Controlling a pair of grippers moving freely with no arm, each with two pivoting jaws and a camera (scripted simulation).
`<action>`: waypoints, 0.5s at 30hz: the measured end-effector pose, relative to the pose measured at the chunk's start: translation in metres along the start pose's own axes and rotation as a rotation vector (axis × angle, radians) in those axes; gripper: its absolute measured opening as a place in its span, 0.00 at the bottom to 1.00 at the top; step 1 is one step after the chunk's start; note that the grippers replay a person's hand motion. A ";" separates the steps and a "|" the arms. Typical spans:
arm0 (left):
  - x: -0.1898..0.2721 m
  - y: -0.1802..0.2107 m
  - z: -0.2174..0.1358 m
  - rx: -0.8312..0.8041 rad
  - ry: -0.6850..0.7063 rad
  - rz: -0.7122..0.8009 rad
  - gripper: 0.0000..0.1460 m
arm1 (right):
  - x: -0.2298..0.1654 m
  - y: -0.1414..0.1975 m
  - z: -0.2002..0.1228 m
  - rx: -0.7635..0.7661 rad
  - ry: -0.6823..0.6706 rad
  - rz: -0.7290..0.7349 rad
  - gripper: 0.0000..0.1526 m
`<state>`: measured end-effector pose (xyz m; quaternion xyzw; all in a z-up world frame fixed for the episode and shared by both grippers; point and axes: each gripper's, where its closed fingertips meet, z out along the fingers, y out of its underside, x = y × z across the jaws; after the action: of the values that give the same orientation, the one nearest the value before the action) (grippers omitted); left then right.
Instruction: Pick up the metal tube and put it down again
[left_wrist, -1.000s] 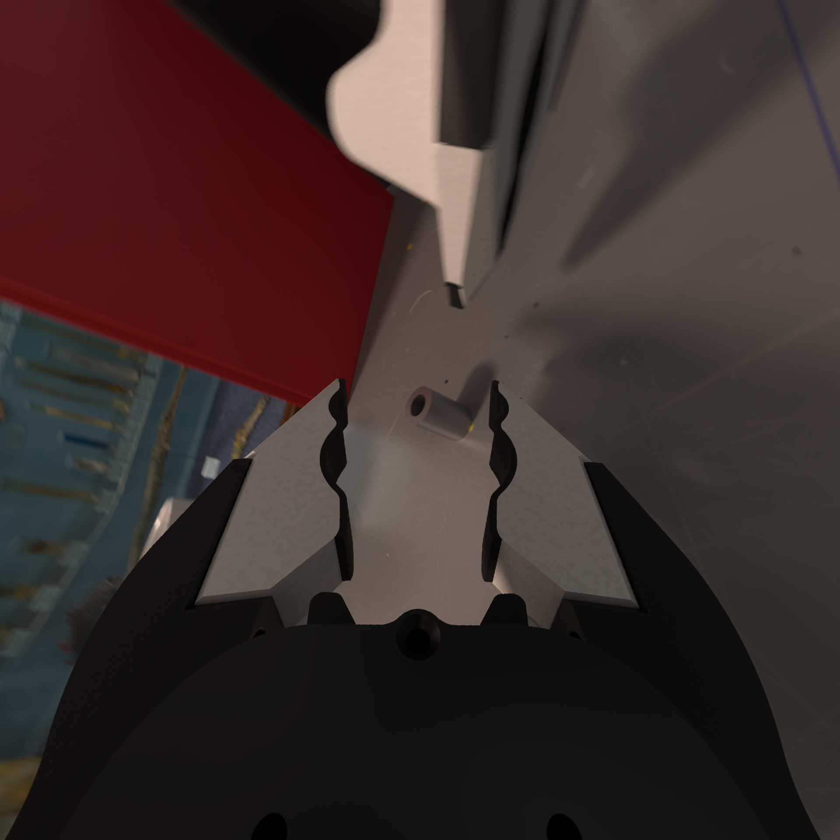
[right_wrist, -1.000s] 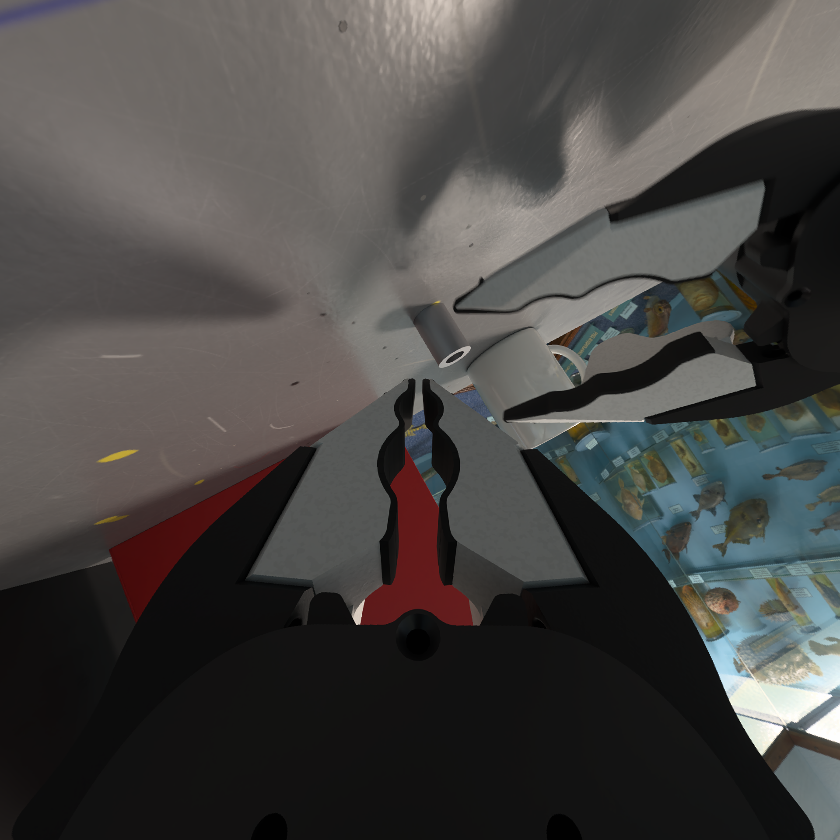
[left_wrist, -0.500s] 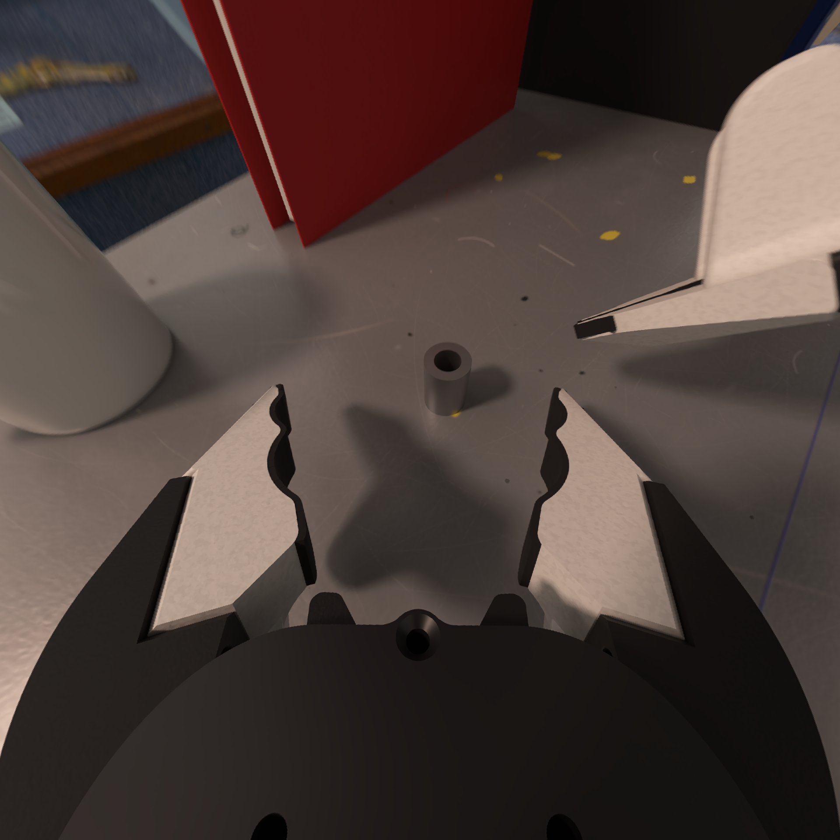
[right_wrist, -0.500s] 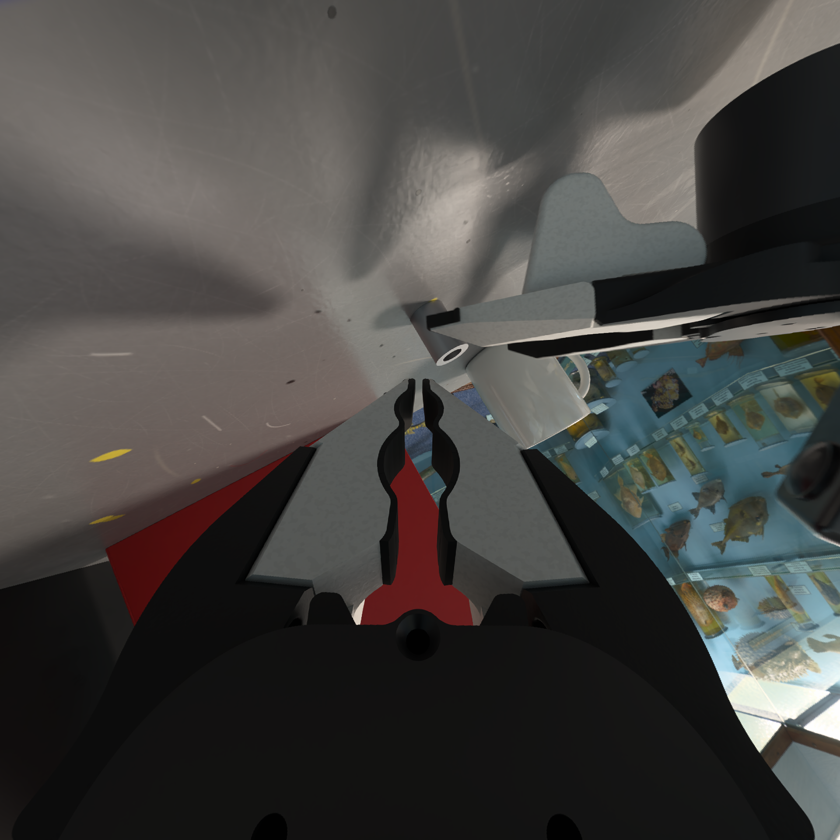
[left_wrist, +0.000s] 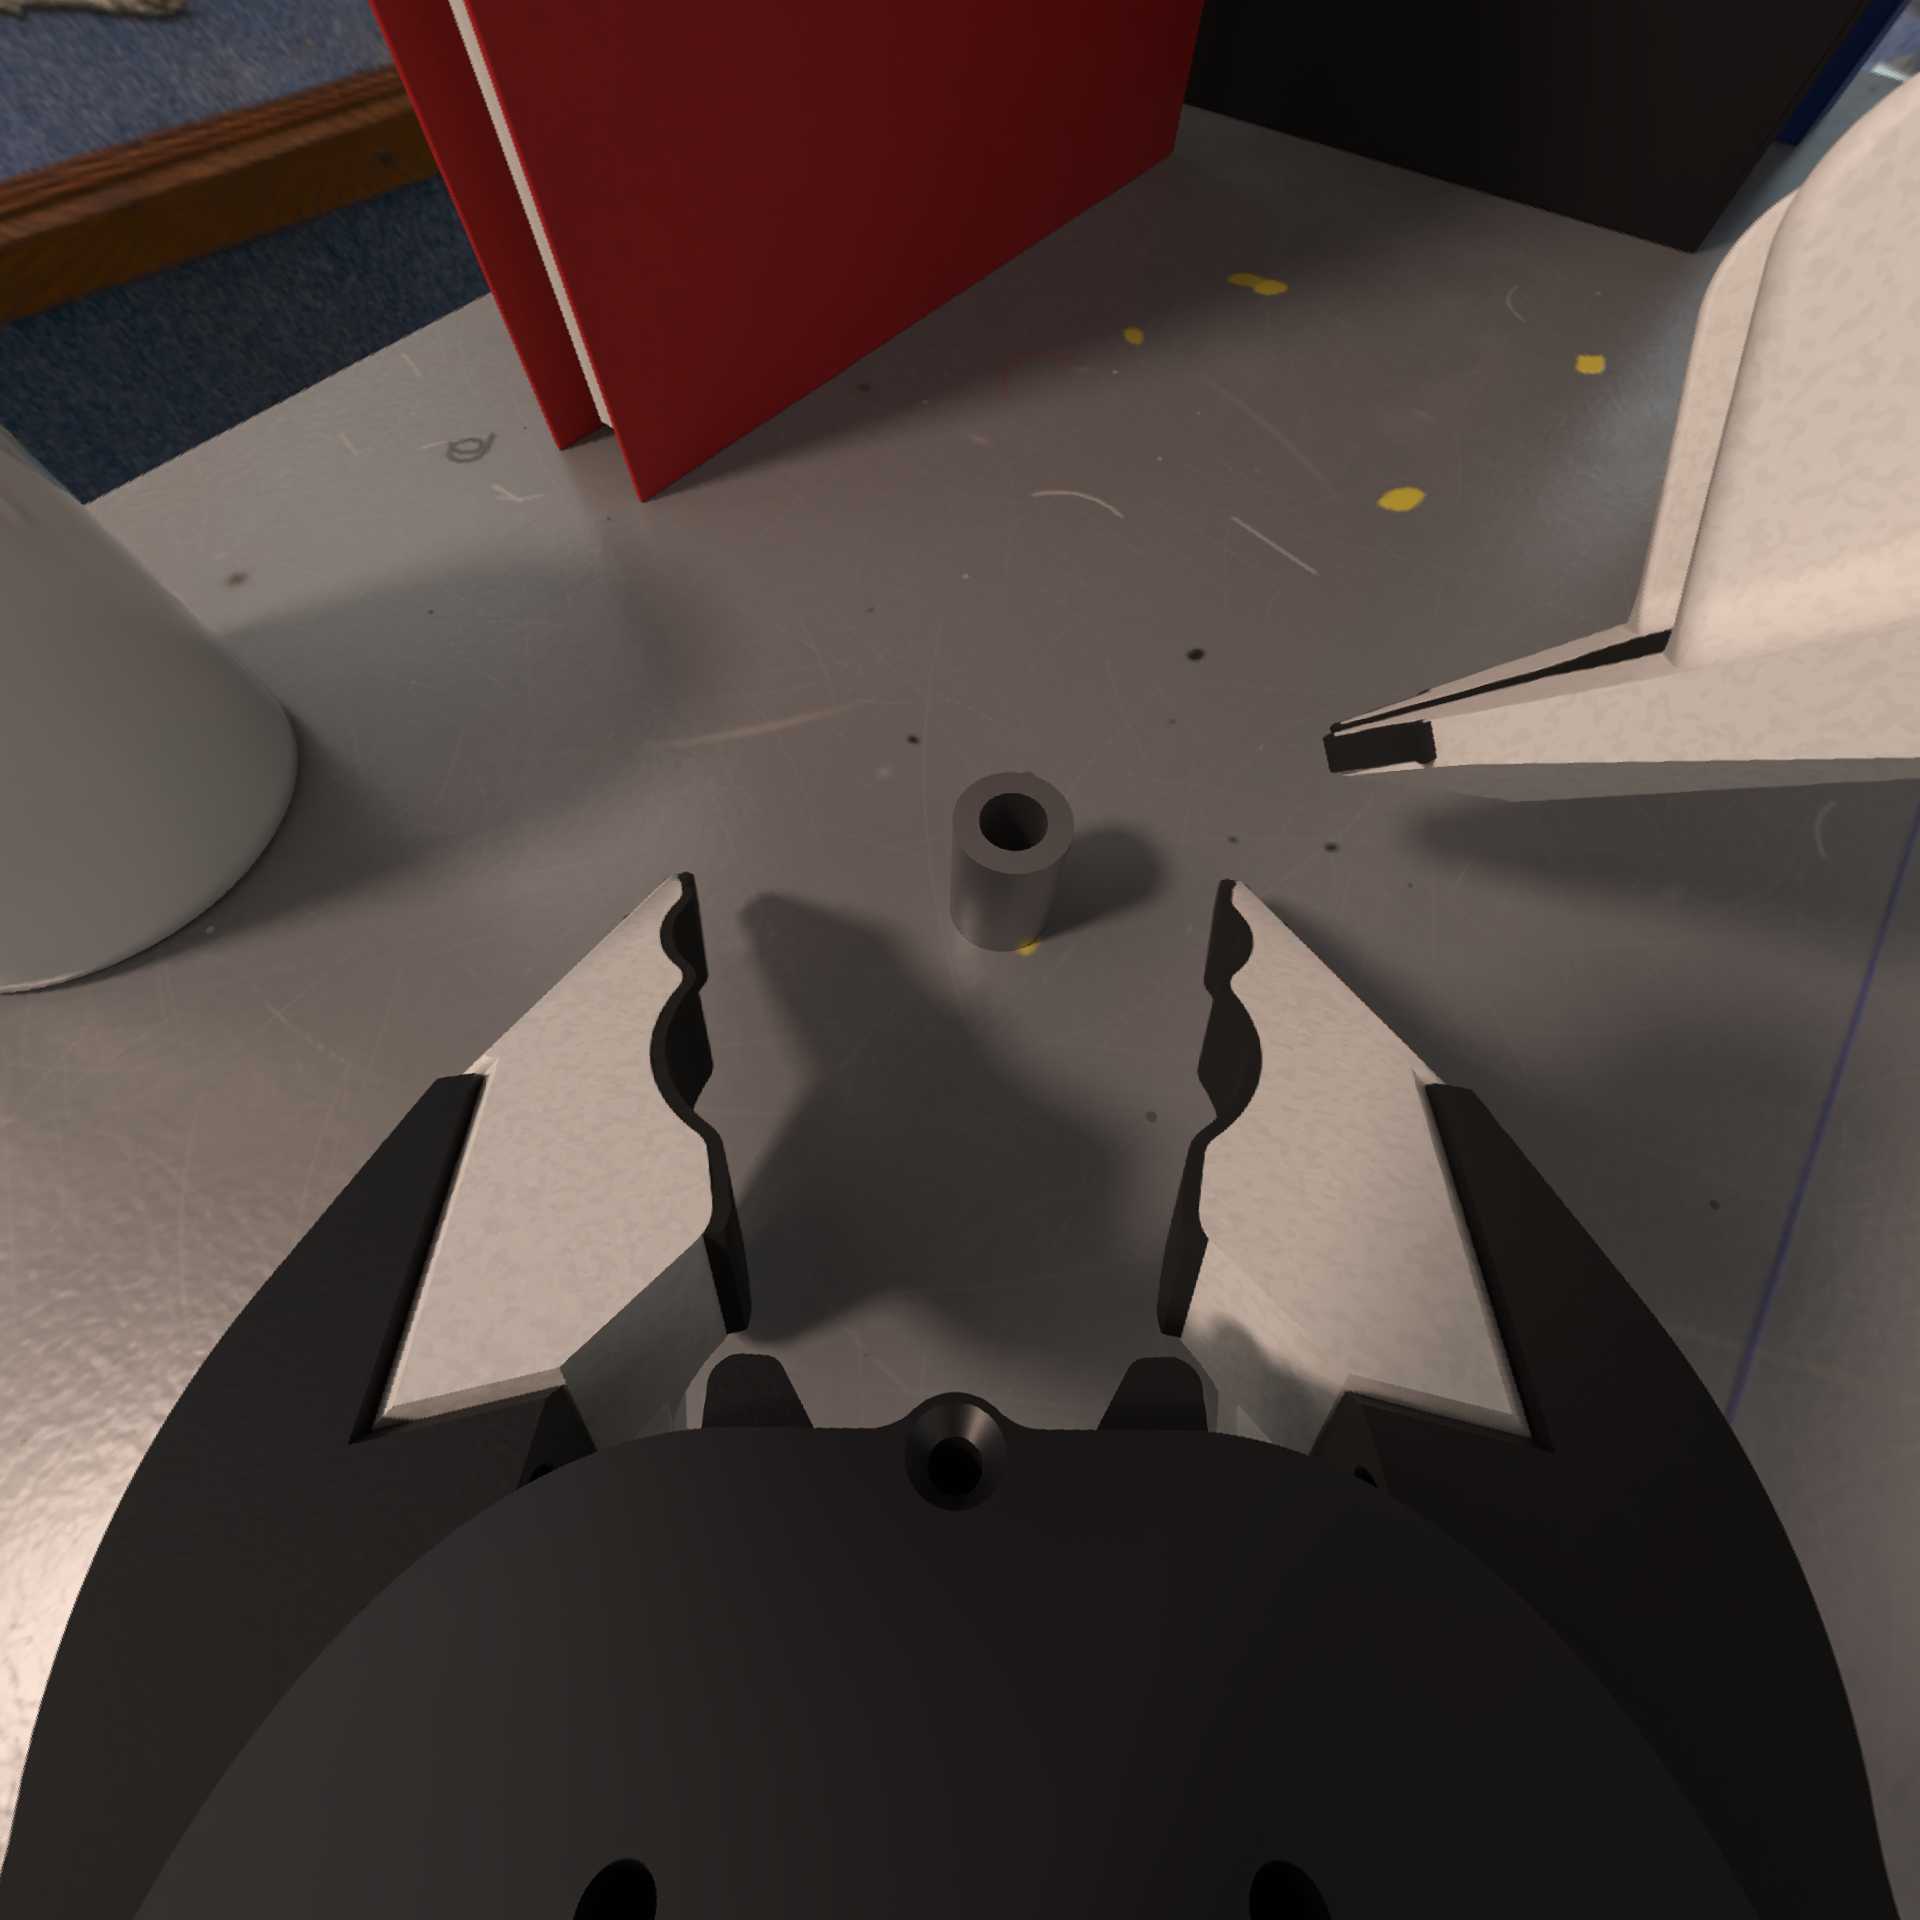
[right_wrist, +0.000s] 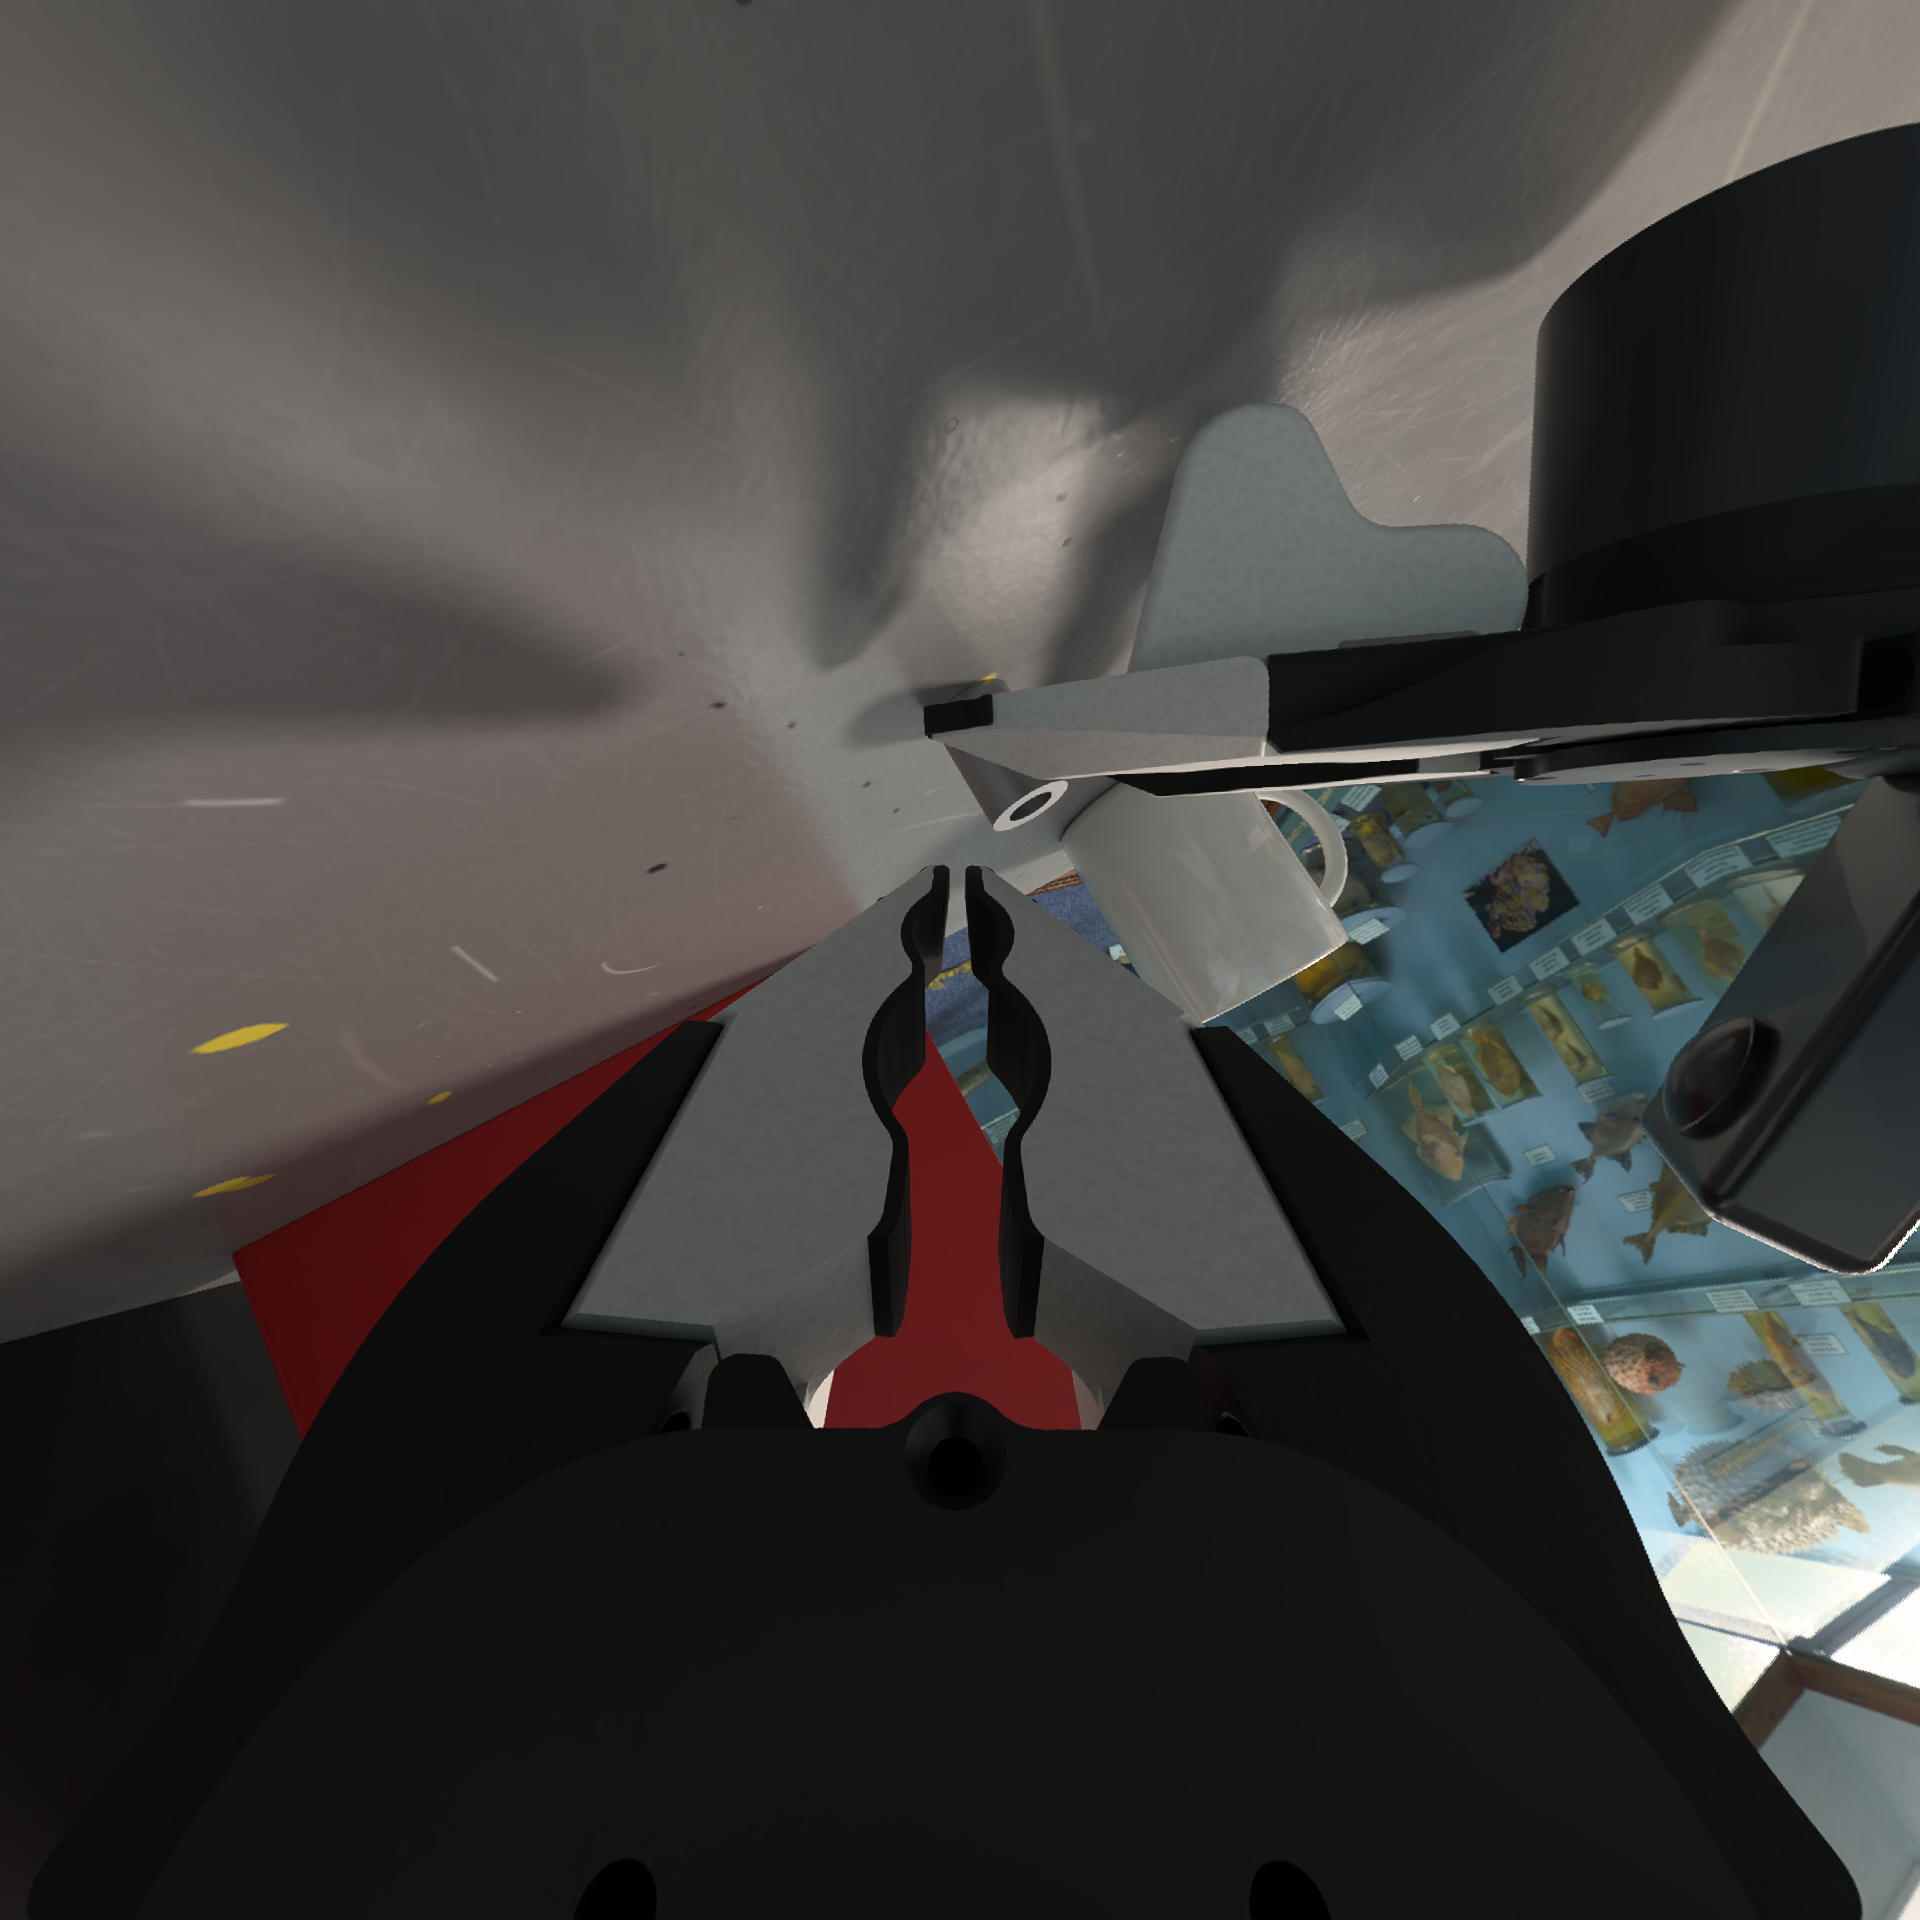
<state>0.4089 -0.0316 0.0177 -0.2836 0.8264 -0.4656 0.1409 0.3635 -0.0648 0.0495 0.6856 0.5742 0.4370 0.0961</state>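
The metal tube (left_wrist: 1010, 860) stands upright on the grey worktop (left_wrist: 1039, 582), just ahead of the left tongs (left_wrist: 956, 894), whose jaws are spread wide and empty. The right tongs (right_wrist: 956, 883), nearly clenched on nothing, wait near the tube. Behind the tube stands a red book (left_wrist: 810, 208); a white mug (left_wrist: 114, 748) sits well apart. An off-centre closure could topple the short tube.

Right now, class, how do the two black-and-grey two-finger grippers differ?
The left gripper is open wide; the right gripper is nearly shut. The left gripper faces the upright grey metal tube; the right gripper's tips point beside it. Both hold nothing.
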 end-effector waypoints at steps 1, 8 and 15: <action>0.001 0.001 0.000 -0.002 0.004 0.003 0.64 | 0.000 0.000 0.000 0.000 0.000 0.000 0.02; 0.005 0.001 0.001 0.003 0.063 -0.005 0.55 | 0.000 0.001 0.001 -0.001 -0.002 -0.001 0.02; 0.006 -0.003 -0.001 0.036 0.080 0.000 0.54 | 0.000 0.001 0.001 -0.001 -0.003 -0.003 0.02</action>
<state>0.4044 -0.0356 0.0212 -0.2624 0.8228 -0.4914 0.1128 0.3649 -0.0644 0.0498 0.6853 0.5748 0.4363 0.0979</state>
